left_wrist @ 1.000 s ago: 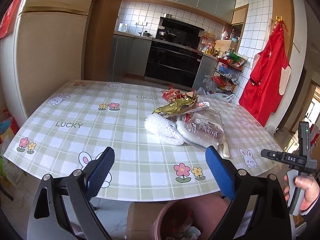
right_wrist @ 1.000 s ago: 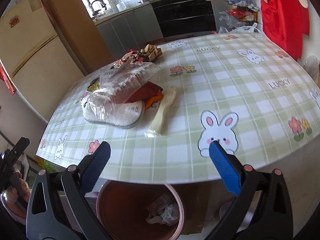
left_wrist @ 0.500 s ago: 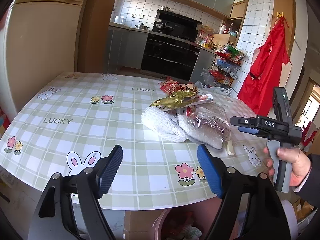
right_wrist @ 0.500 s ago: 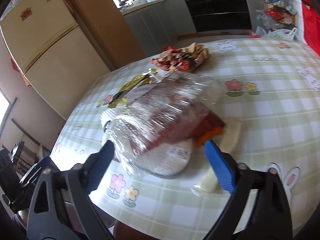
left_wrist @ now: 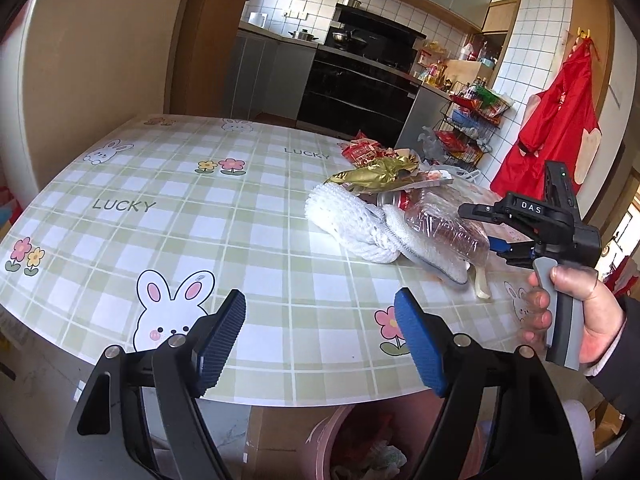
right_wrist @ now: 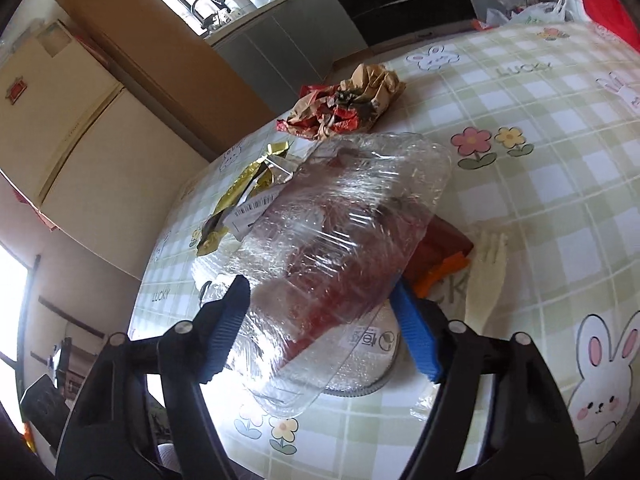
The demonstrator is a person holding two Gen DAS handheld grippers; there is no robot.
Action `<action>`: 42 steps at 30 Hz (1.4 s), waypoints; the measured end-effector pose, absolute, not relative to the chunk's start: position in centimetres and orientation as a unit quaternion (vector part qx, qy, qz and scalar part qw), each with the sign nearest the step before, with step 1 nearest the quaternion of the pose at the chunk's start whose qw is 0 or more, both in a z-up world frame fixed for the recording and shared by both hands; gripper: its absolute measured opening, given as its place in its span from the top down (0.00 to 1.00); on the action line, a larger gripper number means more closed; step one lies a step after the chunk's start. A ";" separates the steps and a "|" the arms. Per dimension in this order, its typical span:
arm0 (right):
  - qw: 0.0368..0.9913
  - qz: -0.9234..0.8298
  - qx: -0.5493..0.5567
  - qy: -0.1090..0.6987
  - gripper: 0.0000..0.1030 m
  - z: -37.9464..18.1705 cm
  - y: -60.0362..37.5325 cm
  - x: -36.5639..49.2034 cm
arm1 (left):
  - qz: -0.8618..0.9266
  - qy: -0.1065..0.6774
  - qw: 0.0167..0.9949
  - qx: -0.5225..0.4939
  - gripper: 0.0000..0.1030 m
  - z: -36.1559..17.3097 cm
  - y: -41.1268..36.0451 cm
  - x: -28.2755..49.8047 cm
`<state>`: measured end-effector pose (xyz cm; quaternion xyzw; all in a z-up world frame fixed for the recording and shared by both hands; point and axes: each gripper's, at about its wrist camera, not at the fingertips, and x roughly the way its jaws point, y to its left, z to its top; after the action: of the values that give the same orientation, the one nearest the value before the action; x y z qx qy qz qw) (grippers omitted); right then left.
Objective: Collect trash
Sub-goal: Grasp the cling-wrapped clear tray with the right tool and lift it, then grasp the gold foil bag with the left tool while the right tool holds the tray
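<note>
A heap of trash lies on the checked table [left_wrist: 168, 216]. It holds a clear film-wrapped plastic tray [right_wrist: 340, 232] [left_wrist: 444, 228], a white foam net [left_wrist: 344, 220], a gold wrapper [left_wrist: 376, 172] [right_wrist: 248, 184], crumpled red-brown wrappers [right_wrist: 348, 104] and a cream plastic fork [right_wrist: 486, 276]. My right gripper [right_wrist: 320, 312] [left_wrist: 496, 246] straddles the tray's near end. Its jaws are closing and both blue pads touch the tray's sides. My left gripper [left_wrist: 320, 332] hovers over the table's near edge, open, with nothing between its fingers.
A pink bin [left_wrist: 328, 448] with scraps inside stands under the table's near edge, beside a cardboard box [left_wrist: 272, 436]. A person's hand [left_wrist: 580, 312] holds the right gripper's handle. A red apron [left_wrist: 548, 120] hangs at the right, and a fridge [right_wrist: 80, 128] stands behind the table.
My right gripper swung in from the table's edge over the trash and narrowed its jaws around the clear tray. My left gripper sank a little and narrowed slightly.
</note>
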<state>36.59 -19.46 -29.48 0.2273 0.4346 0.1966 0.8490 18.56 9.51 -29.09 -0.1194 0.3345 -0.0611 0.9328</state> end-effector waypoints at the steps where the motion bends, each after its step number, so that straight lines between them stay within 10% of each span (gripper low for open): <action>1: 0.851 0.195 0.229 0.431 0.35 -29.3 -19.6 36.2 | -0.061 0.336 0.932 -0.119 0.27 -29.1 9.4 18.6; 11: 0.854 0.199 0.276 0.395 0.74 -27.1 -23.0 31.9 | -0.071 0.338 0.931 -0.118 0.27 -29.1 8.9 18.0; 42: 0.902 0.209 0.266 0.269 0.84 -20.7 -27.3 29.1 | -0.122 0.351 0.922 -0.111 0.33 -28.7 4.9 18.0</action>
<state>29.06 -27.35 -20.69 0.2656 0.2687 0.2094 0.9019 17.96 4.90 -28.72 -0.1107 0.3514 -0.1223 0.9216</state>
